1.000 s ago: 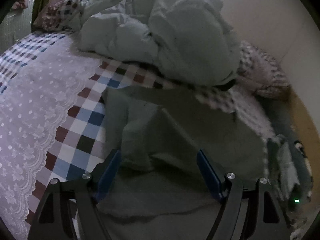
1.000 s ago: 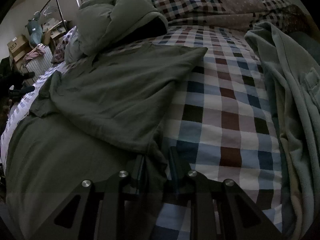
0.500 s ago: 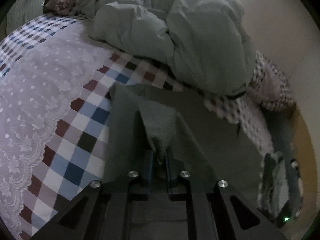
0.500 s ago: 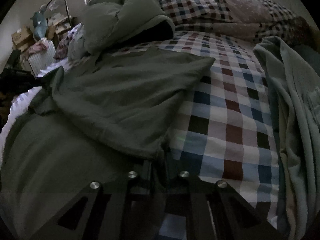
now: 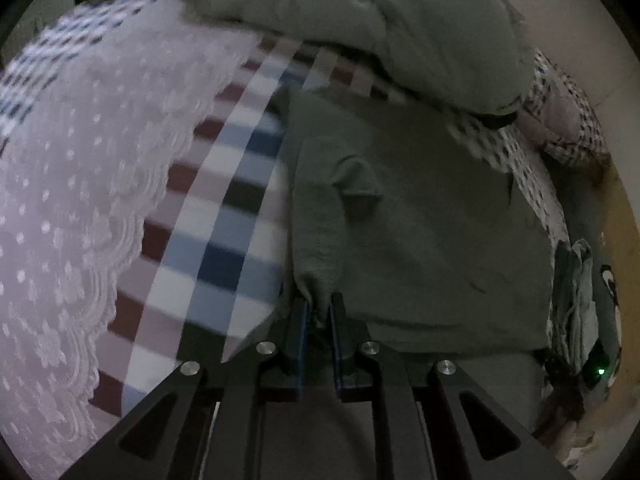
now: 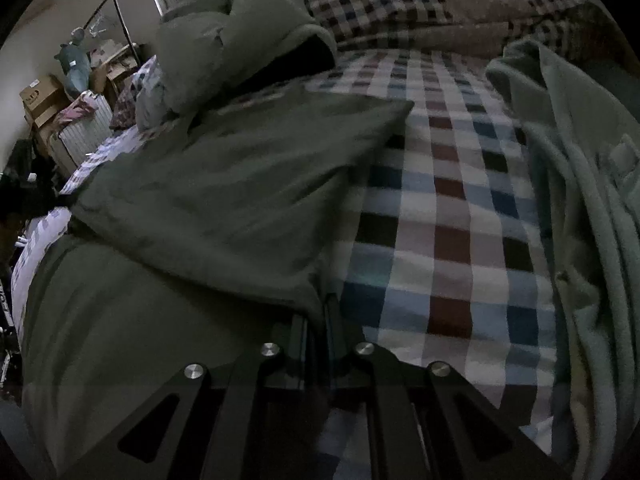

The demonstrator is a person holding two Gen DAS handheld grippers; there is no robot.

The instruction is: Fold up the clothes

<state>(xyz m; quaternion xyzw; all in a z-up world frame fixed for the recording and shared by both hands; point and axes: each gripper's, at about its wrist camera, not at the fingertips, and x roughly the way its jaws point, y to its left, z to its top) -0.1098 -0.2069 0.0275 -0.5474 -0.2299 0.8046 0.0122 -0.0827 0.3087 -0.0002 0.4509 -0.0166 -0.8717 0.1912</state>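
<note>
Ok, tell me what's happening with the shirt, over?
Left tongs shut on green shirt. Right tongs shut on its edge. Quilt heaped behind, not blocking.

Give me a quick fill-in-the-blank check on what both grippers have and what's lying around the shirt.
1. The left gripper is shut on a fold of the dark green ____.
2. The right gripper is ____ on the same garment's edge.
3. The bedsheet under the garment has a ____ pattern.
4. Left of the checks in the left wrist view lies white ____ fabric.

Missing words: shirt; shut; checked; lace

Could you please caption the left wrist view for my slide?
Left gripper shut on a pinched fold of the green garment lying on the checked bedsheet.
</note>
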